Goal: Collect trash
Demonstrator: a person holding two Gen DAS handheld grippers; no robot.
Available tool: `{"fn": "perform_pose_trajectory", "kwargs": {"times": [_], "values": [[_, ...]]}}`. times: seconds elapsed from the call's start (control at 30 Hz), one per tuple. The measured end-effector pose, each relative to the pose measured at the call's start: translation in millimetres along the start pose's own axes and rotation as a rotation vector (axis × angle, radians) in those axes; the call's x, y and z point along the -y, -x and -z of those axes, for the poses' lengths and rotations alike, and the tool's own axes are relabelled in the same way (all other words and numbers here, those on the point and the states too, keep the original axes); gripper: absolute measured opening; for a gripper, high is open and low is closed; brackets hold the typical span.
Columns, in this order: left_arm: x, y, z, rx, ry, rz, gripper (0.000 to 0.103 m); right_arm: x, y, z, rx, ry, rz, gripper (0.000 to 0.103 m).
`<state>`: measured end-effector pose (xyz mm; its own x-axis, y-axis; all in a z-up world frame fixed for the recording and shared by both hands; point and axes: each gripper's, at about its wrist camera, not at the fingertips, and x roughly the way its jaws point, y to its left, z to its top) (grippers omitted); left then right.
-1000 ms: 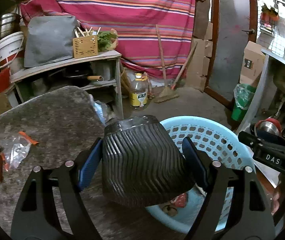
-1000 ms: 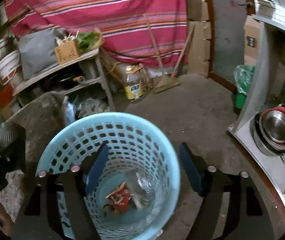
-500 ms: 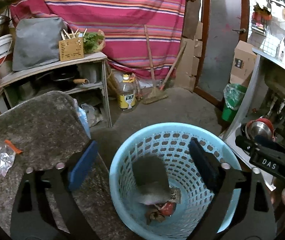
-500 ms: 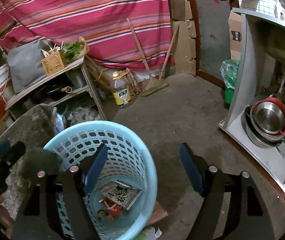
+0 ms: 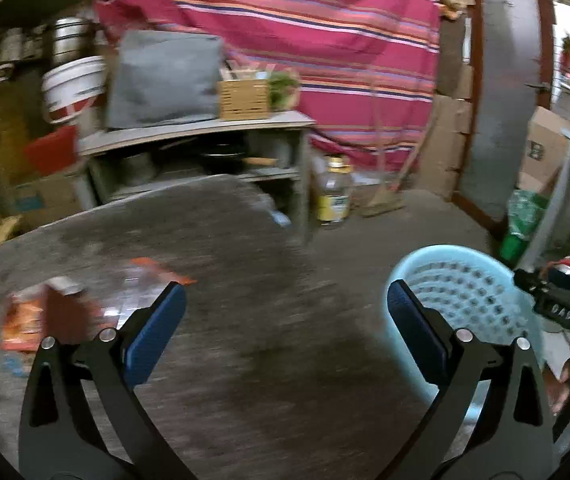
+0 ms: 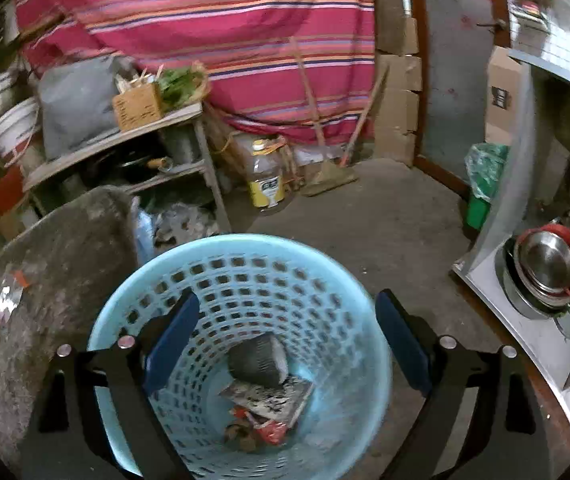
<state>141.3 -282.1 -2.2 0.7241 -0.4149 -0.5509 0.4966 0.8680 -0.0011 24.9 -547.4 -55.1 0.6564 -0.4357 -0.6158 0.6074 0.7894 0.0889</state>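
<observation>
Over the basket [image 6: 245, 276], the right gripper [image 6: 287, 332] hangs with its jaws opening and nothing between them. At the basket's bottom lie a dark ribbed cup [image 6: 257, 360] and wrappers [image 6: 269, 400]. Left of the basket, the left gripper [image 5: 285, 312] is above the table [image 5: 225, 280], jaws opening, also empty. More trash [image 5: 25, 316] lies blurred on the table, farther left of the basket.
</observation>
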Motion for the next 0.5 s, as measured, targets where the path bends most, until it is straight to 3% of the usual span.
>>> {"fn": "perform_pose_trajectory", "kwargs": {"times": [0.33, 0.5], "values": [[-135.2, 39.6, 10.0, 0.021, 0.066, -0.24, 0.098, -85.1, 5.3, 3.3, 0.009, 0.111, -0.045, 0.095], [-194.1, 49.8, 24.9, 0.024, 0.145, -0.307, 0.098, -127.9, 1.4, 8.2, -0.005, 0.16, -0.074, 0.095]]}}
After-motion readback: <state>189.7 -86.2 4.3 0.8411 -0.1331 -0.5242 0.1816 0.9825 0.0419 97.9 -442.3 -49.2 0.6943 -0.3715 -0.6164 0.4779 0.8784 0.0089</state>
